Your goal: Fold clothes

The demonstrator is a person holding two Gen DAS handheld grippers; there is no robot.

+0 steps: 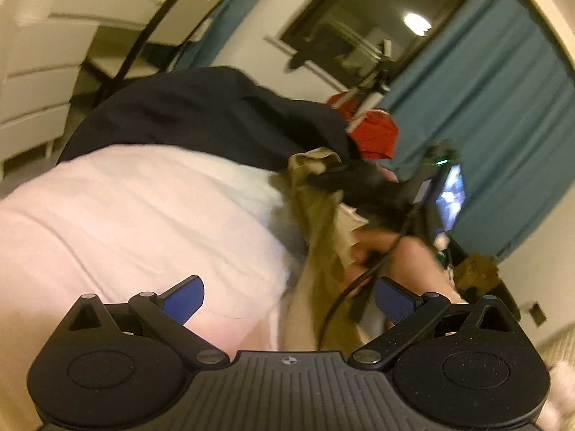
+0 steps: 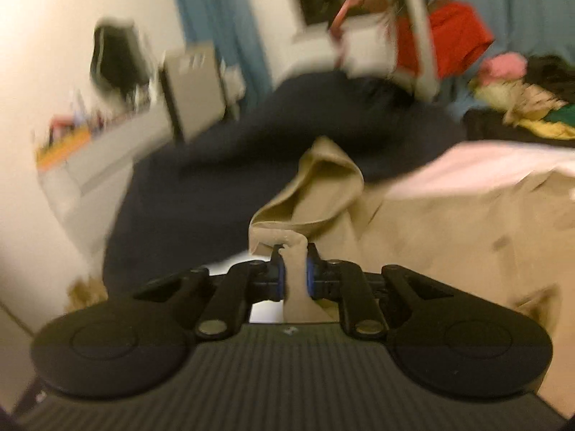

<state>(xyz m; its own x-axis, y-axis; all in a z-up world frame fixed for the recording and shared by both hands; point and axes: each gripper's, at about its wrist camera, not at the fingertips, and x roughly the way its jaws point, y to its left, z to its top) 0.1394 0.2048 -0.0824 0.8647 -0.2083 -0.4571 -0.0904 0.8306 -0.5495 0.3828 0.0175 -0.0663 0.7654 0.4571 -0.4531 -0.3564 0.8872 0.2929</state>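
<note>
Now your right gripper fingers clamp the beige garment, probably mid-fold; your left gripper fingers stand apart, free to take another edge.

garment on sheet, blanket behind; clothes pile far right

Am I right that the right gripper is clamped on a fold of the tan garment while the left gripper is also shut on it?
Not quite. The right gripper is indeed shut on the tan garment, but the left gripper is open, its blue pads spread wide and holding nothing, as the left wrist view shows.
</note>
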